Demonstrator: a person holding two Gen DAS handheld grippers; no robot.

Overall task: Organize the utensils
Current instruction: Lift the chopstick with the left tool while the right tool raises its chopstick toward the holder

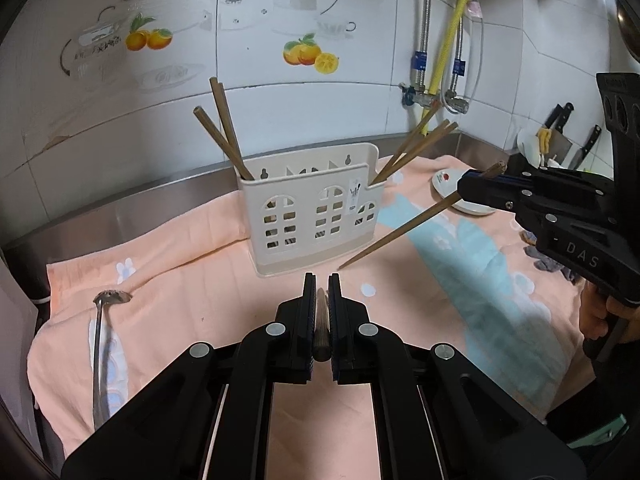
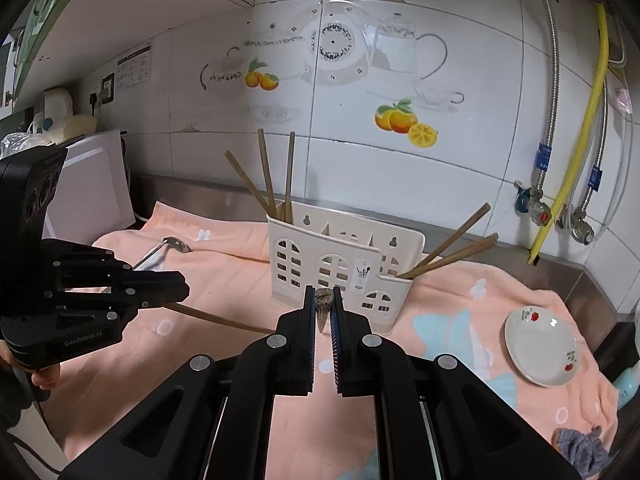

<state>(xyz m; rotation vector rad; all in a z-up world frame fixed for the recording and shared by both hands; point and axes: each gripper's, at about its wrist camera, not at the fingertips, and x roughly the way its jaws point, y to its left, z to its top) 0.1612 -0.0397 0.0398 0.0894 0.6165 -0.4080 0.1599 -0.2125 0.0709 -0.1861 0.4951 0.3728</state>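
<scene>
Pinching a thin brown wooden chopstick (image 1: pixel 394 236), the right black claw (image 1: pixel 476 186) is clenched tight on its thick end. White letters on that claw's body read "DAS". The stick's long line runs from 2 o'clock down to 8 o'clock in the left wrist view, and its thin tip hangs just above the peach cloth with blue and white shapes (image 1: pixel 200 280), near the holder's front.

The left black claw (image 2: pixel 176 284) is clenched too, grasping another brown chopstick (image 2: pixel 224 320). In the right wrist view this stick pokes out toward 4 o'clock, low over the cloth. "GenRobot.AI" is written on the side of this claw.

Straight ahead at 12 o'clock stands a cream plastic holder with little window holes (image 1: pixel 316 216). A small sticker is on its front; the words are too tiny to read. More brown chopsticks (image 1: pixel 224 136) lean out of its left end toward 11 o'clock. Others (image 1: pixel 416 152) lean out of its right end toward 2 o'clock.

A shiny metal ladle (image 1: pixel 100 344) lies on the cloth at 9 o'clock. A small white dish with red flowers (image 2: pixel 540 344) sits at 3 o'clock.
</scene>
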